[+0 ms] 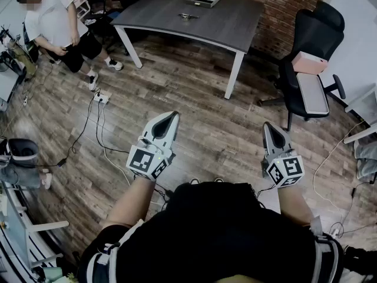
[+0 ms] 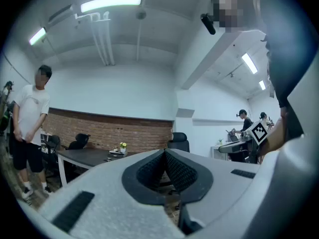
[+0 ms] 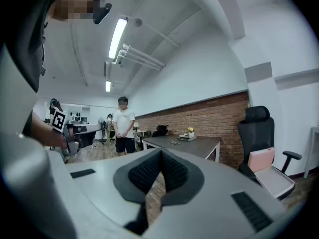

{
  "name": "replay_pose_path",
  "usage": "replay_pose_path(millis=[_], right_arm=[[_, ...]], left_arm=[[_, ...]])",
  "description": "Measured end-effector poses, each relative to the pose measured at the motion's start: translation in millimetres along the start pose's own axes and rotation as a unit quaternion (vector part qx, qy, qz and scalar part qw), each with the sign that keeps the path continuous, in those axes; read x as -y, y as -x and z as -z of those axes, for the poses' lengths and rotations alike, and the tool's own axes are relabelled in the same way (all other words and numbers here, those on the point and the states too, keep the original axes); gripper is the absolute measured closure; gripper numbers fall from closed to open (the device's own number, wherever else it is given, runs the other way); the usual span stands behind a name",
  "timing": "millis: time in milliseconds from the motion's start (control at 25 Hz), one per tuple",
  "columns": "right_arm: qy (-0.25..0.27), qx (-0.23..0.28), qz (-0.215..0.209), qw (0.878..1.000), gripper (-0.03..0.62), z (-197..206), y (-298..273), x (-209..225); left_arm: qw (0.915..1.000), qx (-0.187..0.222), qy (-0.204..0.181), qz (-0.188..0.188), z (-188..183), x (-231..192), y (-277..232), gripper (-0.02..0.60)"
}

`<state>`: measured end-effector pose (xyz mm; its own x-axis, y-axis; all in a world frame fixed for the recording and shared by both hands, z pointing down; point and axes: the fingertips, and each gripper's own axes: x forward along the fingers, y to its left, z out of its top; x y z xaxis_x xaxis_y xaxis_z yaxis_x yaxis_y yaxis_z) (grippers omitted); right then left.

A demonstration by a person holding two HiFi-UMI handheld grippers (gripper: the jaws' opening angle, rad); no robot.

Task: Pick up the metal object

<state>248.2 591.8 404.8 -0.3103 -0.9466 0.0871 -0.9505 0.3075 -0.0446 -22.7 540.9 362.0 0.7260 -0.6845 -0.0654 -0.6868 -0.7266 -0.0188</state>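
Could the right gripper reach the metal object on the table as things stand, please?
Probably not: the right gripper, jaws shut, is by the person's body, with a stretch of floor between it and the table holding the metal object. Nothing blocks the path.

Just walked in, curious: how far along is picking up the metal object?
Nothing looks done: the metal object lies untouched on the table, far ahead. In hand: nothing; left gripper and right gripper are both shut, empty. Remaining: approach, open, grasp, lift.

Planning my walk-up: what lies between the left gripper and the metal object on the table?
Head view: only bare wood floor, then the near edge of the table bearing the metal object.
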Motion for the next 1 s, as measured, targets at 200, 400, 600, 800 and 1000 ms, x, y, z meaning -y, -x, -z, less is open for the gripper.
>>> replay_pose_path(millis=[200, 400, 600, 800, 1000], right_arm=[[-0.005, 0.001, -0.011, 1.000, 0.600, 1, -7, -8], [-0.010, 0.001, -0.013, 1.000, 0.600, 0, -10, -5], [-0.012, -0.002, -0.016, 1.000, 0.599, 1, -12, -5], [-0.021, 0.005, -0.020, 1.000, 0.599, -1, -17, -11], [-0.021, 0.013, -0.020, 0.999, 0.599, -6, -40, -23]], left_arm=[[1.0000, -0.003, 0.001, 0.002, 1, 5, -3, 0.574], [1.0000, -0.007, 0.005, 0.003, 2, 7, -6, 0.574], [0.9999, -0.005, 0.009, -0.003, -1, 3, -6, 0.574], [0.9999, -0.006, 0.008, 0.001, -2, -3, -2, 0.574], [1.0000, -0.008, 0.003, 0.003, -2, -26, 4, 0.574]])
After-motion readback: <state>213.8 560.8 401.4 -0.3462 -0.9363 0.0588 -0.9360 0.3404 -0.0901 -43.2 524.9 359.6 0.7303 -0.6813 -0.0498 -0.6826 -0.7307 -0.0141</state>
